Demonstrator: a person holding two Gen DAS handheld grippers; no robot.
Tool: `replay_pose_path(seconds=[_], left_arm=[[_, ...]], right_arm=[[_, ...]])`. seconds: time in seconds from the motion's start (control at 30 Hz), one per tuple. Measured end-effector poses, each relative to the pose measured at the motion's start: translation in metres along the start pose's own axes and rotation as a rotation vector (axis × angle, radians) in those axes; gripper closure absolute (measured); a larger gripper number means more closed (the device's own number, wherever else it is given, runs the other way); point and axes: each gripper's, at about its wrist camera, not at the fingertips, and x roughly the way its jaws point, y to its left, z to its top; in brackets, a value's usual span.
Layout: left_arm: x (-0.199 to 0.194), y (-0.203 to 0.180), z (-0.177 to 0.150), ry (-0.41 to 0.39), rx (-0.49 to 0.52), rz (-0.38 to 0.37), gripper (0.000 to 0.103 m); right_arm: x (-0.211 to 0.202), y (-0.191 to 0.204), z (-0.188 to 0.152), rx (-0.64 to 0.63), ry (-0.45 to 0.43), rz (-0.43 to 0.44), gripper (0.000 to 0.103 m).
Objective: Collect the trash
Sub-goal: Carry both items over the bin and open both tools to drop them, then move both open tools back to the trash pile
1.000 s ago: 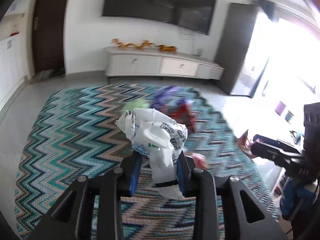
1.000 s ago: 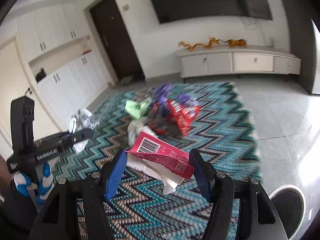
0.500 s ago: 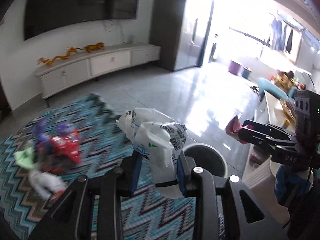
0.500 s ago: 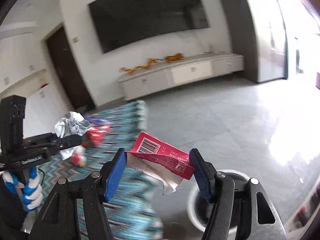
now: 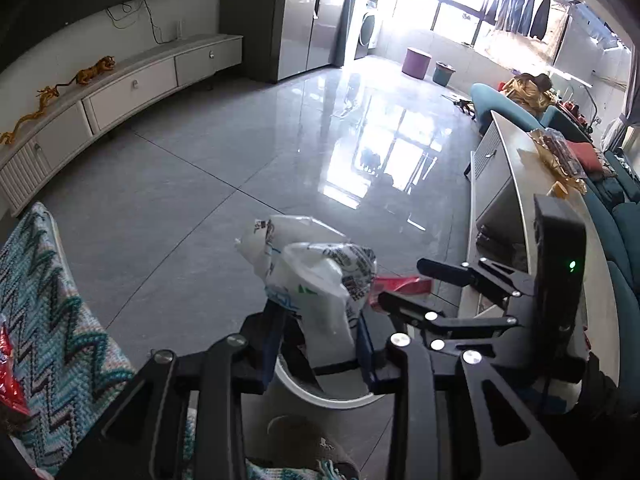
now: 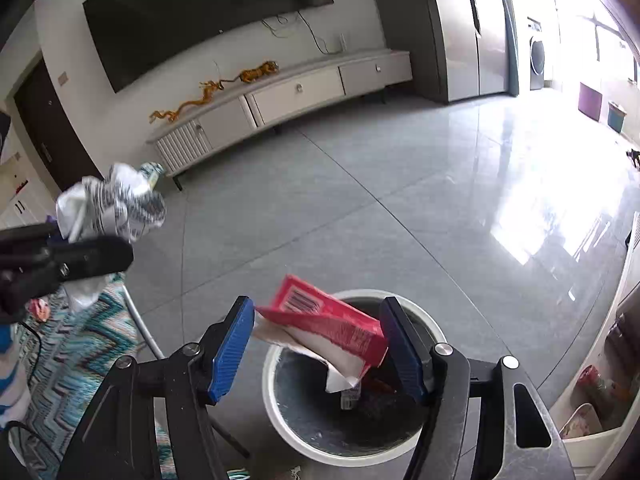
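— So, what lies around the claws, biggest first?

— Grey tiled floor (image 6: 400, 200) spreads ahead of both. A zigzag rug (image 6: 80, 344) sits to the left of the right gripper (image 6: 320, 340), and a white TV cabinet (image 6: 280, 96) stands far ahead by the wall.

— And the bin?

— A round white-rimmed trash bin (image 6: 276, 400) sits directly below the right gripper's fingertips, with some scraps at its bottom. From the left wrist it shows just under the left gripper (image 5: 320, 336).

— What are the claws doing?

— The right one is clenched on a red carton (image 6: 328, 320), flattened, with white paper hanging beneath it, over the bin's opening. The left one grasps a crumpled white plastic bag (image 5: 316, 276) with printed lettering, sticking up between its blue pads, above the bin's near rim.

— How do they sit together?

— The right gripper is just right of the left, the carton's end close beside the bag.
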Motion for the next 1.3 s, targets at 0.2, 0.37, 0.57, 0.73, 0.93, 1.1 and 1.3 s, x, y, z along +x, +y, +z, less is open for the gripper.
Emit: replay_pose_path(seconds=[0.2, 0.37, 0.57, 0.73, 0.93, 1.1, 1.3], left_arm=[[0.023, -0.006, 0.012, 0.044, -0.023, -0.079, 0.048], [0.004, -0.001, 0.008, 0.017, -0.028, -0.078, 0.047], [-0.050, 0.005, 0.002, -0.116, -0.021, 0.067, 0.047], [-0.120, 0.014, -0.017, -0.296, -0.021, 0.214, 0.046], [-0.201, 0.042, -0.056, -0.404, -0.054, 0.331, 0.046], [-0.259, 0.073, -0.089, -0.454, -0.125, 0.394, 0.046], [-0.322, 0.122, -0.135, -0.492, -0.237, 0.497, 0.046]], right_arm=[[0.018, -0.016, -0.006, 0.023, 0.040, -0.034, 0.028], [0.012, -0.024, -0.010, 0.043, 0.041, -0.061, 0.026], [-0.022, -0.016, -0.013, 0.056, -0.011, -0.070, 0.026], [-0.061, 0.007, 0.004, 0.031, -0.110, -0.050, 0.026], [-0.119, 0.055, 0.020, -0.048, -0.236, -0.010, 0.026], [-0.162, 0.099, 0.028, -0.123, -0.315, 0.042, 0.026], [-0.200, 0.148, 0.035, -0.209, -0.380, 0.100, 0.026]])
